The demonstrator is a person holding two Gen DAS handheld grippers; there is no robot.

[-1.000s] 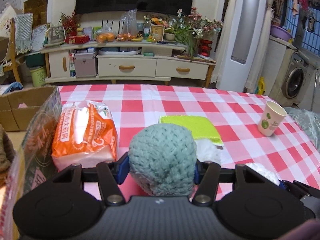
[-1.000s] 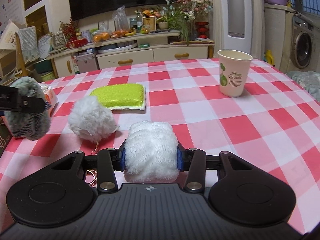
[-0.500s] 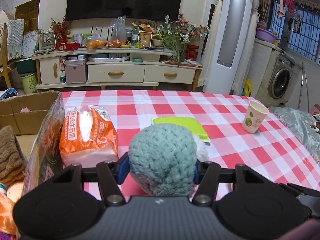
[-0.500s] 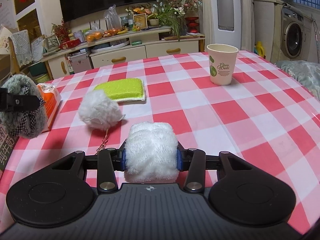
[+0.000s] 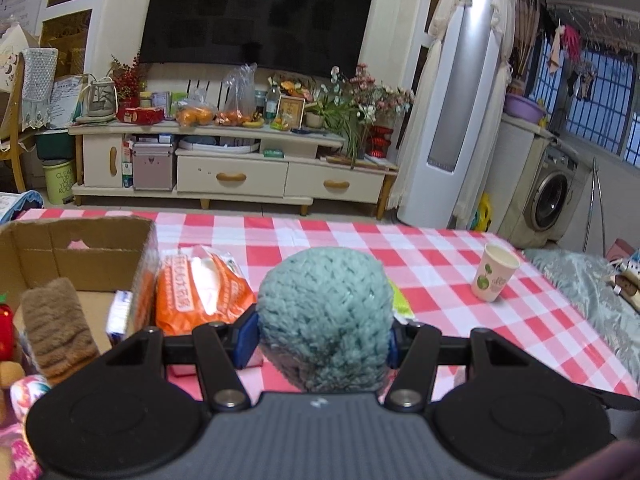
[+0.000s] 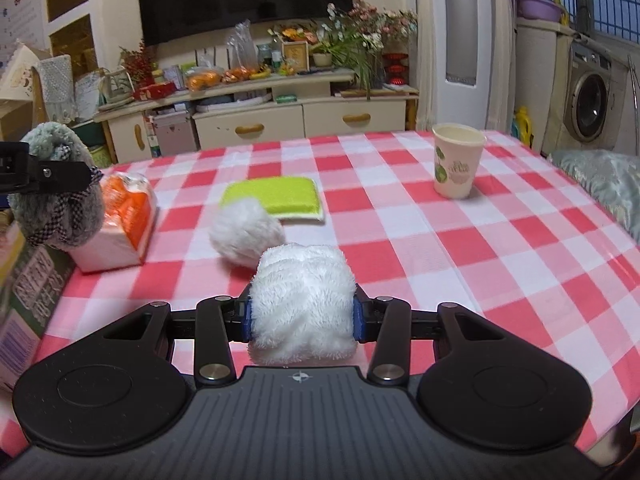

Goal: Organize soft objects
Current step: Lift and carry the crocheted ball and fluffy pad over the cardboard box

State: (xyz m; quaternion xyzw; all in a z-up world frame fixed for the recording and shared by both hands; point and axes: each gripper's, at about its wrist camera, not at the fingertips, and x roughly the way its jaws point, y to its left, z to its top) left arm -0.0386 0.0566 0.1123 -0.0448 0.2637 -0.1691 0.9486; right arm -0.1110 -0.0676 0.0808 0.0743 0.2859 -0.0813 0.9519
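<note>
- Nearest the lenses, the left gripper point(image 5: 323, 338) pinches a teal knitted ball point(image 5: 324, 316) and the right gripper point(image 6: 302, 316) a white plush bundle point(image 6: 304, 300) — both lifted, neither boxed.
- Beside them, the cardboard box point(image 5: 80, 248) already holds a brown knit piece point(image 5: 58, 328).
- Farther out on the checked tablecloth point(image 6: 400, 220) lie a white pompom point(image 6: 244, 232) and green sponge point(image 6: 272, 196) — apparently left to sort.
- Beyond stands a TV cabinet point(image 5: 232, 172).

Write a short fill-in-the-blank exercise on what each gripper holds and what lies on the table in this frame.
1. The left gripper is shut on a fluffy ____-green soft toy.
2. The right gripper is shut on a fluffy ____ cloth bundle.
3. The paper cup stands ____ on the checked tablecloth.
4. The white pompom lies just in front of the ____ sponge.

Missing words: grey; white; upright; yellow-green
</note>
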